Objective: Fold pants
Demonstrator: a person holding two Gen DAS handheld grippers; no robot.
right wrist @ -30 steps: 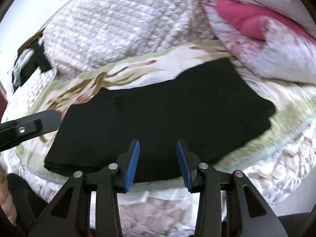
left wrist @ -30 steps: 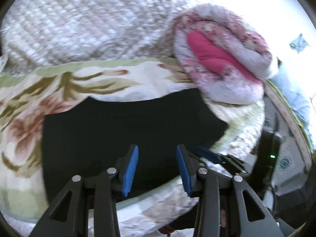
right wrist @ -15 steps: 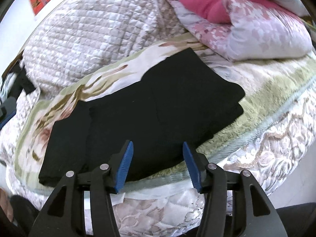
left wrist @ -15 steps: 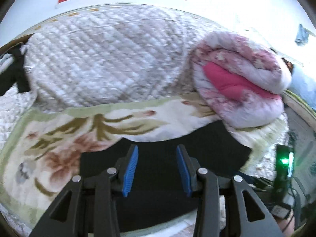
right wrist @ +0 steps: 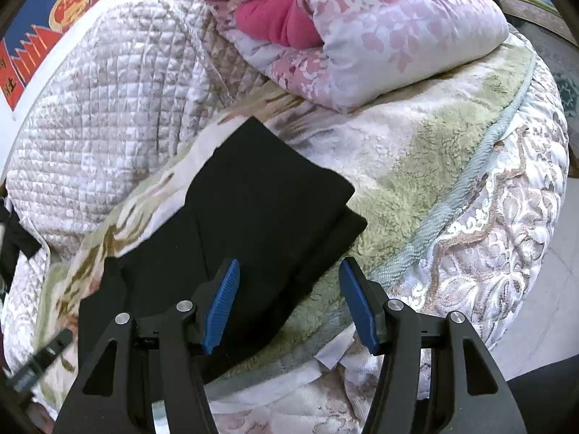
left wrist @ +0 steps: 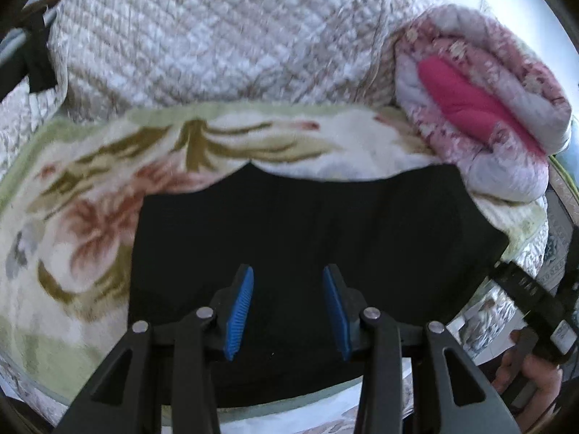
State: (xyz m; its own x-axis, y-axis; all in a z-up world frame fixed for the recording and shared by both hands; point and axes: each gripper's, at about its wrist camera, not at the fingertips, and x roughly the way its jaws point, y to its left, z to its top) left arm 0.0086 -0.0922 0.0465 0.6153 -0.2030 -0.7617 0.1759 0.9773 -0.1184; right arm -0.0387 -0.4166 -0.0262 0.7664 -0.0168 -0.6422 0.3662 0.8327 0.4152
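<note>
Both tongs are spread and holding nothing: left tongs [left wrist: 287, 307] hang over the black pants [left wrist: 307, 231], right tongs [right wrist: 289, 303] straddle their right edge. Pants lie folded flat on the floral blanket [right wrist: 416, 166], bare blanket at 3 o'clock, a rolled pink quilt [right wrist: 362, 36] at 12.

Pants [left wrist: 307, 238] on blanket [left wrist: 90, 195], quilt roll [left wrist: 481, 101] behind-right.

Black pants [left wrist: 307, 231] lie flat on the flowered blanket [left wrist: 90, 195]; the left gripper [left wrist: 287, 309] hovers above them, jaws apart, holding nothing.
</note>
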